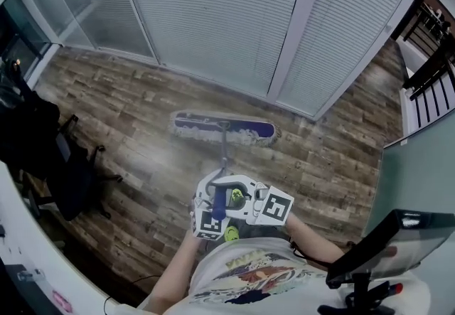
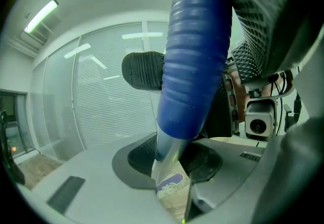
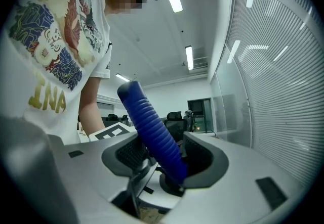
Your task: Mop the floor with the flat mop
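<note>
The flat mop's head (image 1: 220,129), blue with a white fringe, lies flat on the wood-plank floor (image 1: 128,107) close to the blind-covered glass wall. Its grey pole (image 1: 225,161) rises toward me and ends in a blue ribbed handle (image 1: 218,205). My left gripper (image 1: 212,205) is shut on that handle (image 2: 195,61), low on the grip; the mop head (image 2: 171,183) shows far below between its jaws. My right gripper (image 1: 239,198) is shut on the same handle (image 3: 152,132) from the other side, with the handle's top sticking up past its pads.
Black office chairs (image 1: 67,168) stand on the floor at left, next to a white desk edge (image 1: 25,249). The glass partition with blinds (image 1: 213,15) runs behind the mop. A monitor on a stand (image 1: 394,239) and a green-grey surface (image 1: 419,171) are at right.
</note>
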